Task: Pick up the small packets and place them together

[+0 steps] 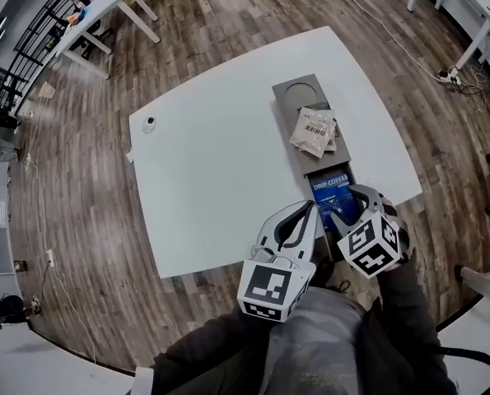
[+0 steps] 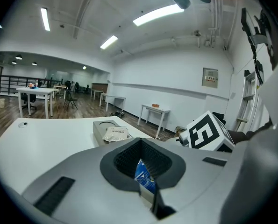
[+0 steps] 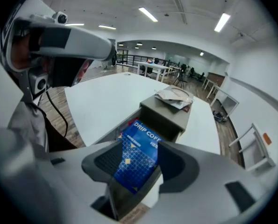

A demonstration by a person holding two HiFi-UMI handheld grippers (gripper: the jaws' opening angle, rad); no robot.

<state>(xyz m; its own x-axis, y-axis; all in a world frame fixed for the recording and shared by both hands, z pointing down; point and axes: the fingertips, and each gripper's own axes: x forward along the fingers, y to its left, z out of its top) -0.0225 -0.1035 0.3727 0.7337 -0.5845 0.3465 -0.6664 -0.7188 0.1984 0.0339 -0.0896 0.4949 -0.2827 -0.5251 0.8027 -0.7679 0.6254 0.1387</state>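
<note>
The left gripper (image 1: pixel 309 211) is held closed and empty just left of the grey tray (image 1: pixel 282 110). The blue packet (image 1: pixel 328 186) is seen in the tray's near compartment, between the parted jaws of the right gripper (image 1: pixel 347 205), unpressed.

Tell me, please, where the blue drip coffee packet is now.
In the head view, the blue drip coffee packet sits at the near end of the grey tray on the right, below the beige packets, between the jaws of the right hand-held gripper.
</note>
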